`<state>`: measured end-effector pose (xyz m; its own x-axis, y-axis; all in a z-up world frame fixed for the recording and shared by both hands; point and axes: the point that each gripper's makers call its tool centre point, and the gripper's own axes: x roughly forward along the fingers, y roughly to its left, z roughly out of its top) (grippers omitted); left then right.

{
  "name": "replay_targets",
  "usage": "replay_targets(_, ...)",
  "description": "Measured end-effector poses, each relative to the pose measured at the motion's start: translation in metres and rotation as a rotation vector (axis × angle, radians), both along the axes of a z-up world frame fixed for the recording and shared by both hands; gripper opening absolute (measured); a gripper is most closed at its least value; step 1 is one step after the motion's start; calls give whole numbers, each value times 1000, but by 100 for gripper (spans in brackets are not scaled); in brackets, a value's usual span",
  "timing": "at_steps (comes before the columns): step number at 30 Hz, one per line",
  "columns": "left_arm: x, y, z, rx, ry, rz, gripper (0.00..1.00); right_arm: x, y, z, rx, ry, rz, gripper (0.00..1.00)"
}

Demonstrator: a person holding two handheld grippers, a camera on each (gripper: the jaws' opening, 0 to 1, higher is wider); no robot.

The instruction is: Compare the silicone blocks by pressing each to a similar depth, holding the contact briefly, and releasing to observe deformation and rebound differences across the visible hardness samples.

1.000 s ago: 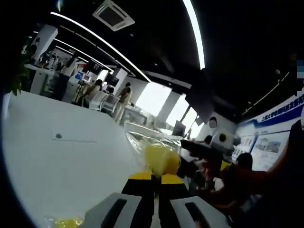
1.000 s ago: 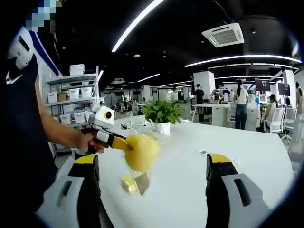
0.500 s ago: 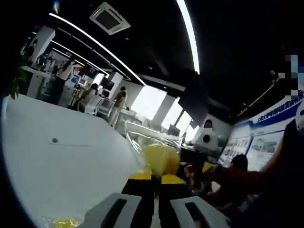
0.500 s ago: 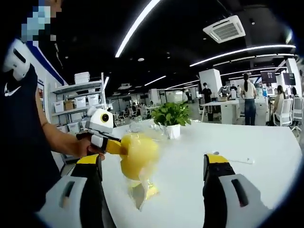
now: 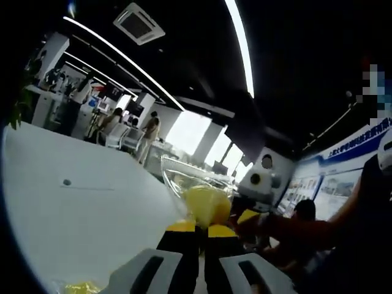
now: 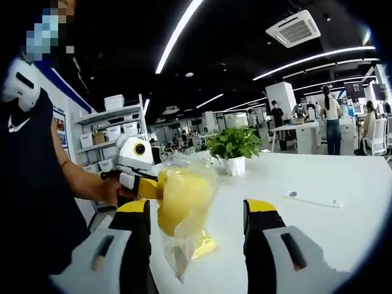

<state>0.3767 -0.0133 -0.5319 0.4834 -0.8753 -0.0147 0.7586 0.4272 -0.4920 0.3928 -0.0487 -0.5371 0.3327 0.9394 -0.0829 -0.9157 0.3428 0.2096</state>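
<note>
Above the white office table (image 6: 343, 184), your left gripper (image 6: 142, 187) clamps the bagged yellow silicone block (image 6: 182, 195) aloft, directly ahead between your right gripper's (image 6: 197, 214) open jaws.

The left gripper (image 5: 201, 231) rises from the bottom of the left gripper view with its yellow-tipped jaws pressed together on a clear plastic bag (image 5: 190, 184); inside the bag sits a yellow silicone block (image 5: 207, 204), just beyond the jaw tips; the white table (image 5: 79, 214) spreads to the left, a small dark spot on it; another yellow piece (image 5: 76, 286) lies near the bottom left edge; the right gripper (image 5: 260, 184) shows at right, a person's arm (image 5: 312, 223) beside it.
</note>
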Motion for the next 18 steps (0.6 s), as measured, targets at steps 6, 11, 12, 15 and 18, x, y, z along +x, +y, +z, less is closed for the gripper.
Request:
replay_targets(6, -3, -2, -2, 6, 4, -11, 0, -8, 8, -5, -18, 6, 32, 44)
replay_targets(11, -6, -3, -2, -1, 6, -17, 0, -10, 9, -7, -20, 27, 45, 41)
replay_targets(12, -7, -3, -2, 0, 6, -19, 0, -11, 9, -7, -21, 28, 49, 39)
replay_targets(15, -7, -3, -3, 4, 7, -21, 0, -14, 12, -8, -27, 37, 65, 34)
replay_targets(18, -7, -2, -3, -3, 12, -21, 0, -16, 13, -8, -26, 37, 74, 32)
